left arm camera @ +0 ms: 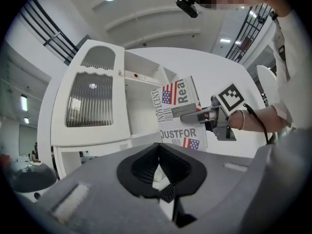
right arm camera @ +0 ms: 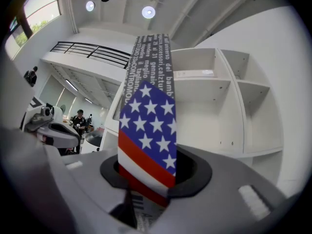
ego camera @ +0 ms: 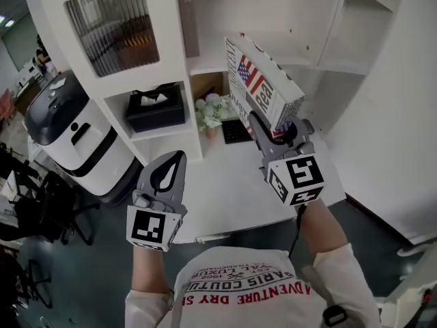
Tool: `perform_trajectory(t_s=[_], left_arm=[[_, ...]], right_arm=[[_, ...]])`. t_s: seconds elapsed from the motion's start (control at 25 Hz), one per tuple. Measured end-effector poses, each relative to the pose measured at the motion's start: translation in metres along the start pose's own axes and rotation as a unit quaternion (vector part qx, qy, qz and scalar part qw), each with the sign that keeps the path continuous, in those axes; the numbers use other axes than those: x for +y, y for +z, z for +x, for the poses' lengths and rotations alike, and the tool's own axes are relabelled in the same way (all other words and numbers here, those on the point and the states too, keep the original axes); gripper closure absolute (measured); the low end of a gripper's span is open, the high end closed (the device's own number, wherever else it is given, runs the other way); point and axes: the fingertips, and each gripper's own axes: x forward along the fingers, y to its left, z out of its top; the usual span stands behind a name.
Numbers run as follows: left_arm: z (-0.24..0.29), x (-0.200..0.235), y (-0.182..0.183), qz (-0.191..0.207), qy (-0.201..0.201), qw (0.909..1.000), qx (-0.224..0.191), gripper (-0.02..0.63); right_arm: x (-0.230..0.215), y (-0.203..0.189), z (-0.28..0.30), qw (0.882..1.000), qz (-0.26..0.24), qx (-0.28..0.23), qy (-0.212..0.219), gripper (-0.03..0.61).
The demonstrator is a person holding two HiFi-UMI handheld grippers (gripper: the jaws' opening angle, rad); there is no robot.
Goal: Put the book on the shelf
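Observation:
A thick book (ego camera: 263, 80) with a stars-and-stripes cover stands lifted off the white desk (ego camera: 225, 183), tilted toward the white shelf unit (ego camera: 273, 19). My right gripper (ego camera: 273, 132) is shut on its lower edge; the right gripper view shows the book's flag-printed spine (right arm camera: 148, 130) rising straight up from between the jaws. In the left gripper view the book (left arm camera: 178, 113) hangs in front of the open shelves. My left gripper (ego camera: 167, 173) hovers over the desk's front left with its jaws together and nothing in them.
A black tissue box (ego camera: 156, 108) sits in a low cubby at left. A small flower bunch (ego camera: 210, 111) and a dark keyboard (ego camera: 235, 130) rest at the desk's back. A white and black machine (ego camera: 75, 135) stands at far left. The shelf compartments (right arm camera: 204, 96) are bare.

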Motion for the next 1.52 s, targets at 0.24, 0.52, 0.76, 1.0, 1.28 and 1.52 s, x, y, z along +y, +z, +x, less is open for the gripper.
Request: perform_trajectory(t_s=[0.24, 0.52, 0.76, 1.0, 1.28, 1.52], left_arm=[[0.015, 0.022, 0.018, 0.028, -0.029, 0.9985, -0.038, 0.609], [0.022, 0.042, 0.021, 0.022, -0.043, 0.9973, -0.054, 0.609], [0.027, 0.051, 0.017, 0.018, -0.040, 0.9978, -0.050, 0.609], [0.050, 0.062, 0.018, 0.018, -0.031, 0.9973, -0.064, 0.609], [0.087, 0.077, 0.007, 0.006, -0.024, 0.9977, -0.063, 0.609], [0.111, 0.087, -0.009, -0.001, -0.015, 0.9987, -0.049, 0.609]], right_arm=[[-0.010, 0.062, 0.024, 0.998, -0.048, -0.017, -0.036, 0.420], [-0.014, 0.104, 0.067, 0.994, -0.081, -0.032, -0.066, 0.420], [-0.039, 0.105, 0.124, 0.991, -0.089, -0.017, -0.098, 0.420], [-0.064, 0.093, 0.178, 0.991, -0.085, 0.008, -0.105, 0.420], [-0.081, 0.071, 0.234, 0.993, -0.069, 0.040, -0.084, 0.420], [-0.079, 0.066, 0.268, 0.992, -0.091, 0.040, -0.076, 0.419]])
